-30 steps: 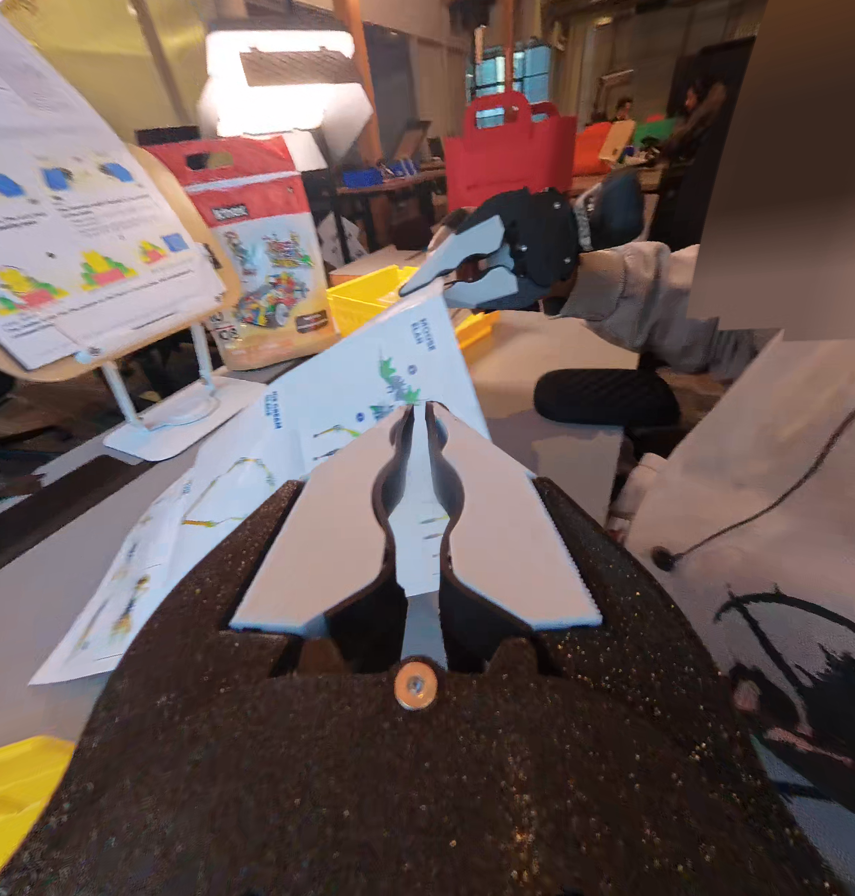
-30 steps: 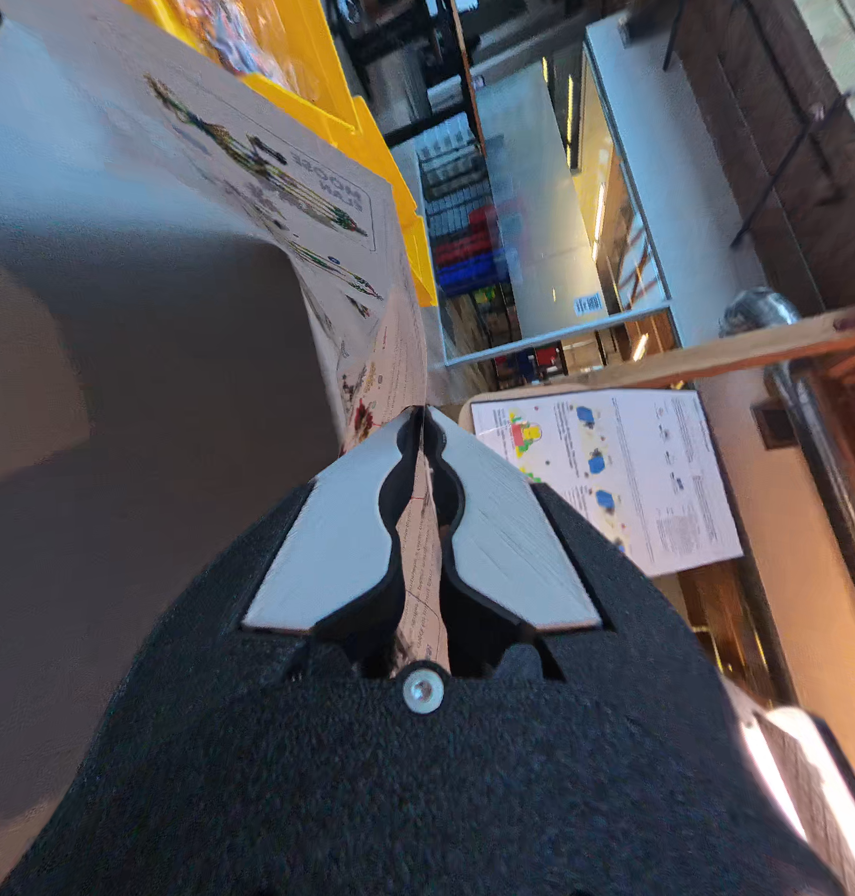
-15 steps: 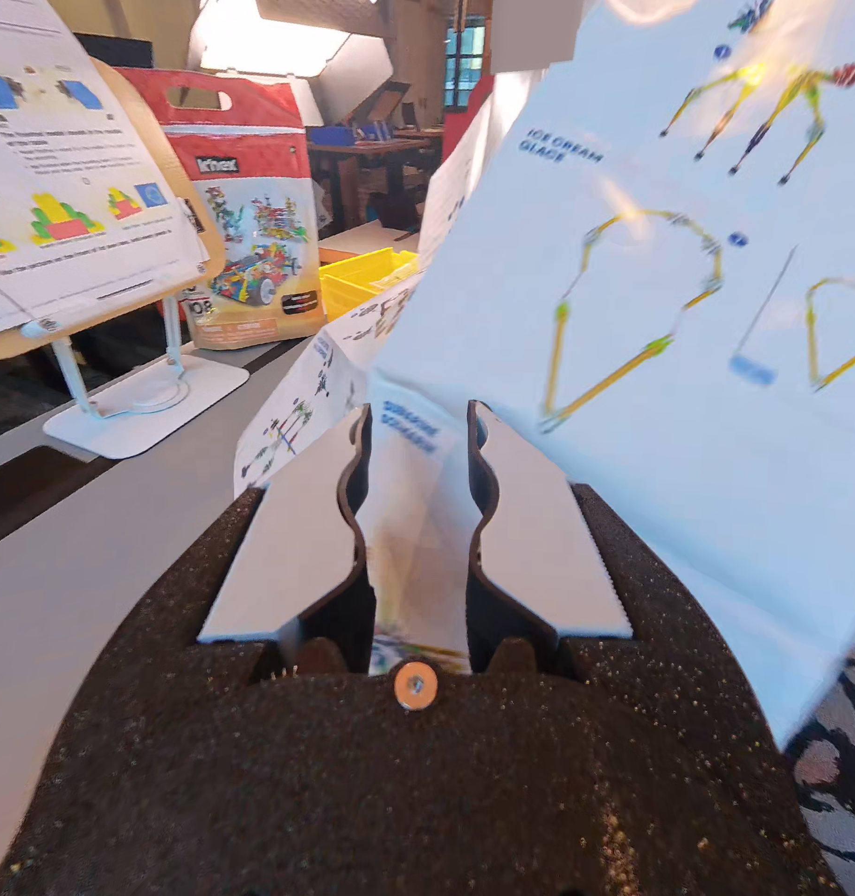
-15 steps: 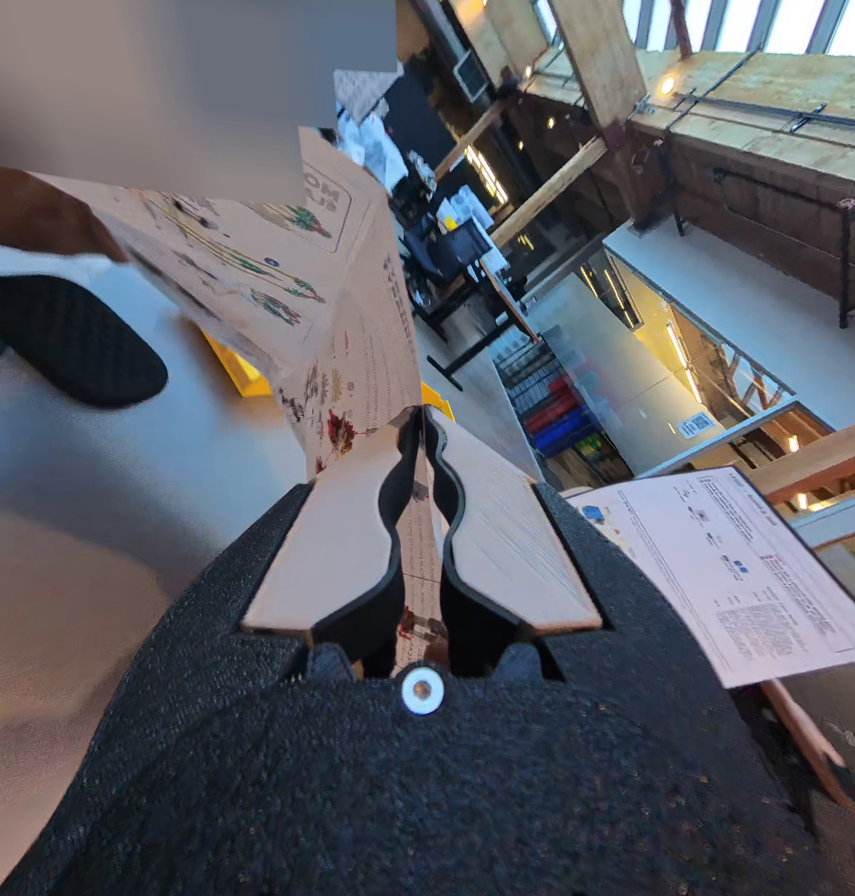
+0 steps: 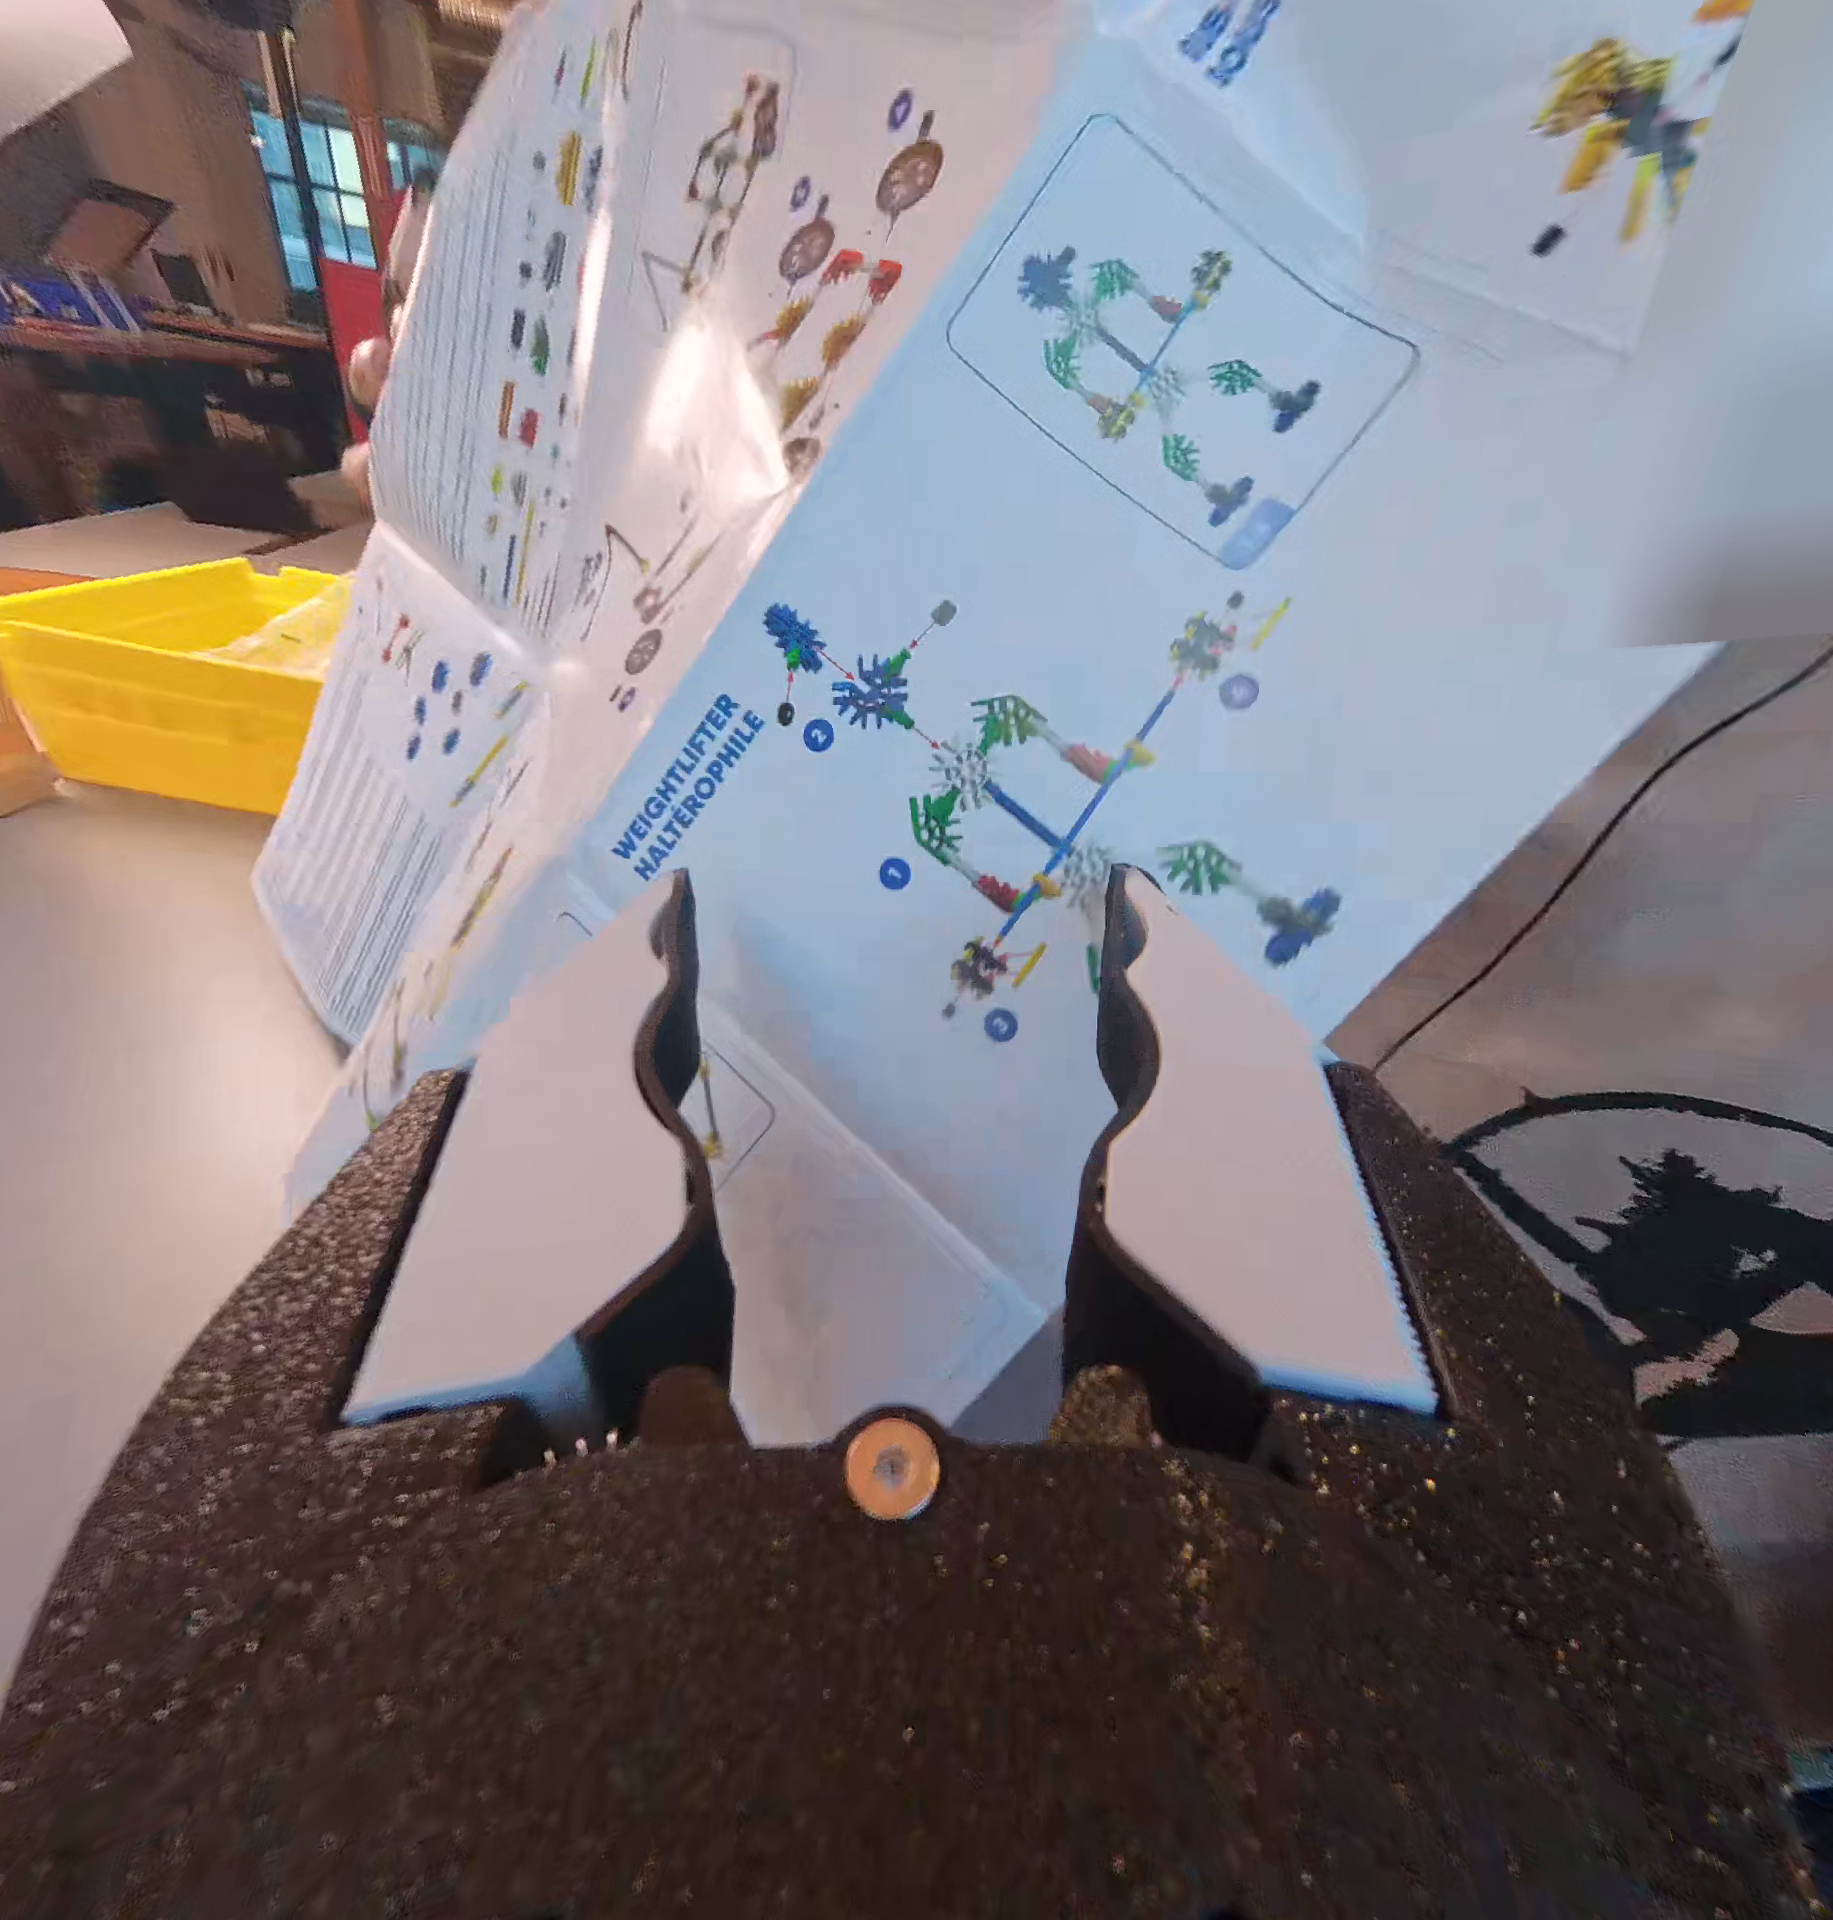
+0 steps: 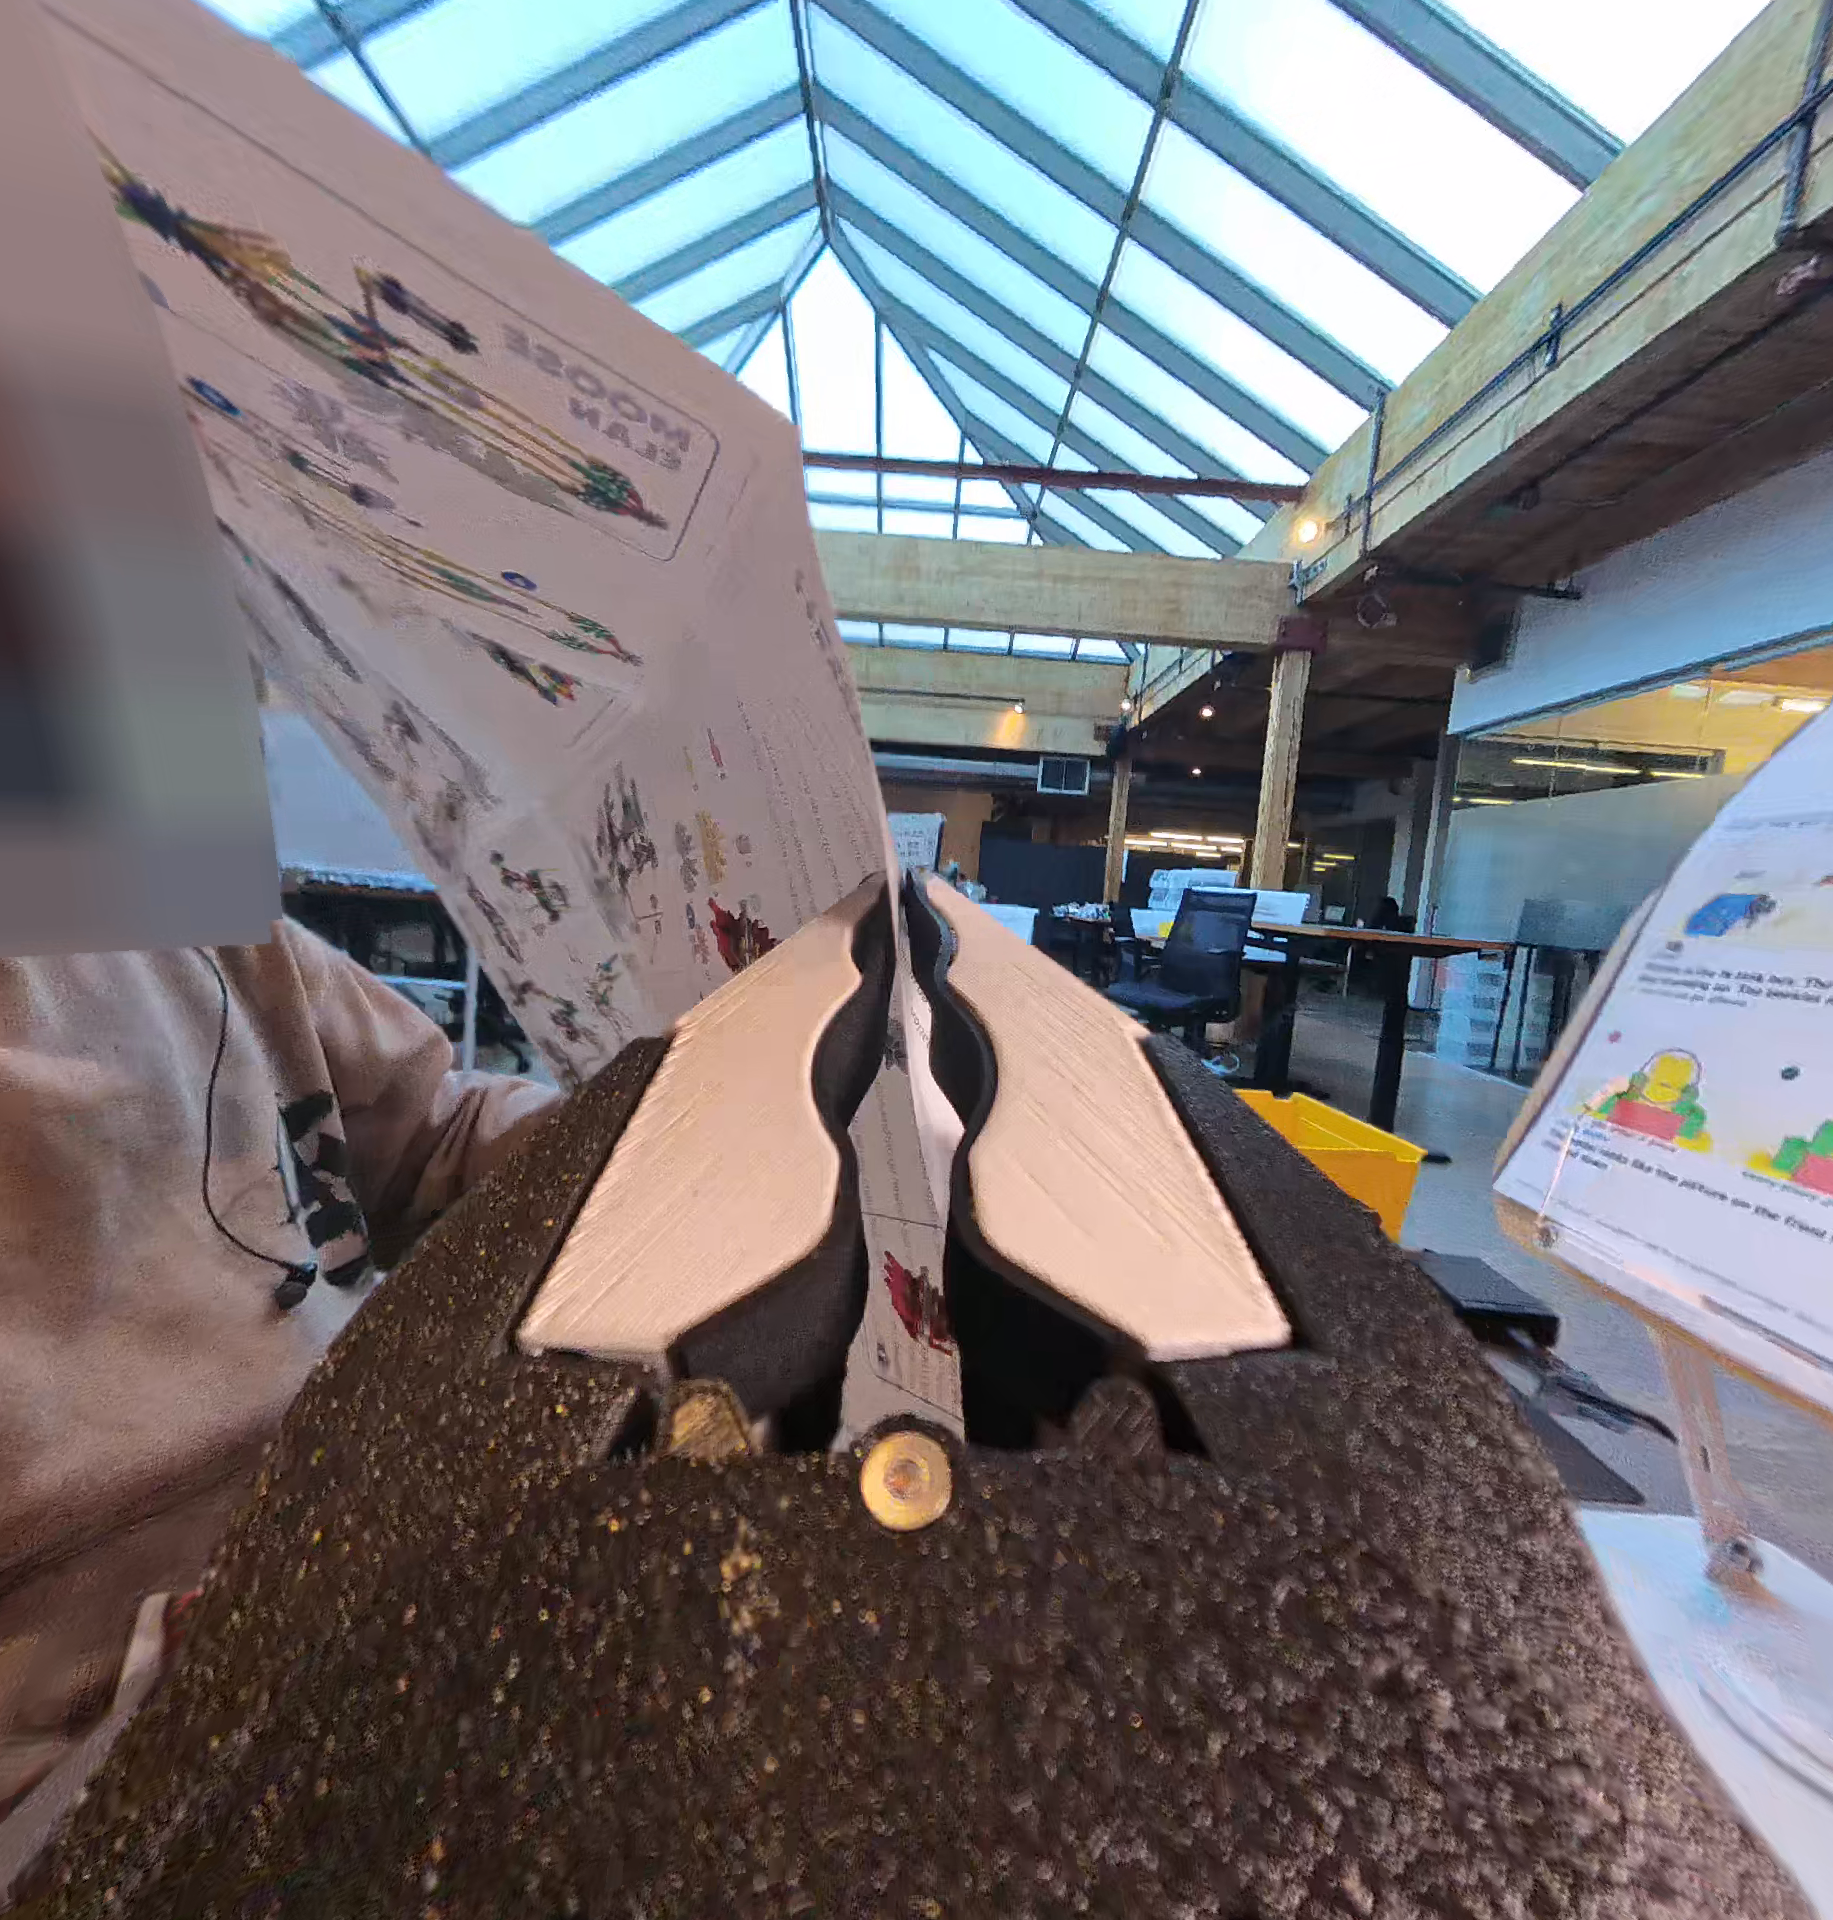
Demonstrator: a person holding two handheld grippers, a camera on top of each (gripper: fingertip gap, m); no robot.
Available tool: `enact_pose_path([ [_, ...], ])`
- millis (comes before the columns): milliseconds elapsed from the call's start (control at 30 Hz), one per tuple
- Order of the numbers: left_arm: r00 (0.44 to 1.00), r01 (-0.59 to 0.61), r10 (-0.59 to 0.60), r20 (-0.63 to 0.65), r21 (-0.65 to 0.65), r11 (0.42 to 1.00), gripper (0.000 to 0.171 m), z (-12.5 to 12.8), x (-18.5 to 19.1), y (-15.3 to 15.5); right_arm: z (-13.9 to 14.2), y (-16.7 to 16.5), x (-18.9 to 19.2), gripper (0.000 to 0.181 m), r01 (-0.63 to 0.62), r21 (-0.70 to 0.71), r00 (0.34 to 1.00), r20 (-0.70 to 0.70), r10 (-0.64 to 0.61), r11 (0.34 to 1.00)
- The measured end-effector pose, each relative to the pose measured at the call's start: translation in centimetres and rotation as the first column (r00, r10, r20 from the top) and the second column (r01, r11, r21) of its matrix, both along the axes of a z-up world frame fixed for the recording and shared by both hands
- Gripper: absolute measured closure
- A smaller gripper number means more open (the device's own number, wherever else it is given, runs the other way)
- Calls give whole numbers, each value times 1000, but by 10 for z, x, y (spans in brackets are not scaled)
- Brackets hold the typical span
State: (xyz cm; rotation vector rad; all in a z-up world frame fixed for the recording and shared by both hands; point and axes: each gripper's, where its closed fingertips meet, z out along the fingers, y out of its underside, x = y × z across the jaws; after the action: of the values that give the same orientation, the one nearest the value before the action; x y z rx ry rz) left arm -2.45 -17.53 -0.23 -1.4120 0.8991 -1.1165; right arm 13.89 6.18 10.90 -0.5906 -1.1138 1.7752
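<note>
Counter: the grey counter (image 5: 112,1039) shows at the left of the left wrist view; the sheet and gripper body cover the rest.
Sheet: a large white folded paper instruction sheet with coloured building-toy diagrams (image 5: 995,499) is held up in the air, creased into panels and tilted. It fills most of the left wrist view, its top and right edges cut off or under a grey blur patch. In the right wrist view its reverse (image 6: 496,582) is motion-blurred, the left part behind a patch.
Person: a light grey sleeve with a thin black cable (image 6: 112,1195) at the left of the right wrist view.
Stand: a wooden-backed board with a white printed page (image 6: 1743,1091) on a white foot, cut off at the right.
Tray: a yellow plastic tray (image 5: 153,675) beyond the sheet's left edge, contents unclear.
Right gripper (image 6: 904,904): jaws pressed together on the sheet's edge, which runs down between them.
Left gripper (image 5: 896,883): jaws wide apart, holding nothing, the sheet just ahead of the tips; contact is unclear.
</note>
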Motion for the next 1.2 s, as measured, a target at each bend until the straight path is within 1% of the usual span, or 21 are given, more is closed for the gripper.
enact_pose_path([
  [100,997,-18,16,74,27,999,95,4,-13,-23,-25,19,1,181,10,-66,1000,20,-8,998],
  [167,996,-59,54,75,65,996,93,4,-17,-43,-39,33,3,181,26,-116,999,38,-21,993],
  [233,989,-144,148,-22,124,982,91,-7,-10,-57,-55,46,1,181,60,-149,996,79,-49,987],
  [300,948,-224,260,-184,197,954,90,-29,6,-64,-66,54,-1,181,69,-177,993,110,-50,982],
  [367,874,-292,377,-307,287,912,94,-49,23,-62,-75,57,-7,181,80,-186,988,148,-53,979],
  [400,818,-337,456,-351,350,874,101,-57,26,-56,-75,57,-9,181,77,-188,987,156,-47,979],
  [467,655,-422,628,-420,486,765,127,-73,21,-36,-79,60,-17,181,109,-177,976,208,-71,978],
  [500,584,-438,680,-444,533,724,141,-79,17,-28,-84,62,-22,180,130,-168,964,253,-85,977],
  [533,534,-441,712,-455,569,694,160,-83,15,-22,-88,63,-27,177,151,-158,952,291,-100,976],
  [567,503,-440,732,-460,592,675,171,-85,13,-18,-94,69,-32,173,197,-149,929,343,-137,969],
  [633,470,-445,742,-478,597,667,171,-86,10,-15,-107,91,-37,155,331,-114,849,468,-243,937],
  [667,465,-446,738,-489,591,672,171,-86,9,-15,-115,103,-36,141,397,-84,794,530,-296,914],
  [700,457,-446,732,-505,582,680,171,-85,6,-17,-124,116,-31,133,461,-37,723,595,-351,886],
  [767,406,-455,733,-545,576,680,171,-87,-5,-19,-141,139,-13,126,559,78,557,702,-444,825],
  [833,346,-462,729,-591,568,681,171,-91,-16,-25,-156,158,16,121,627,167,388,780,-491,761],
  [867,328,-468,721,-610,558,685,171,-93,-20,-28,-162,163,32,118,643,218,317,797,-514,734],
  [933,314,-480,698,-644,526,702,171,-100,-22,-34,-172,170,68,117,675,311,186,806,-562,669],
  [1000,298,-477,673,-677,506,719,171,-108,-22,-38,-181,171,104,112,689,388,89,794,-602,613],
  [1067,284,-467,650,-705,491,736,171,-117,-22,-39,-186,171,141,109,706,449,9,768,-640,548],
  [1133,285,-464,627,-725,468,752,171,-125,-21,-37,-190,164,176,108,729,469,-39,755,-654,499],
  [1200,285,-463,606,-743,447,765,171,-133,-20,-35,-191,151,206,105,774,446,-61,758,-650,448],
])
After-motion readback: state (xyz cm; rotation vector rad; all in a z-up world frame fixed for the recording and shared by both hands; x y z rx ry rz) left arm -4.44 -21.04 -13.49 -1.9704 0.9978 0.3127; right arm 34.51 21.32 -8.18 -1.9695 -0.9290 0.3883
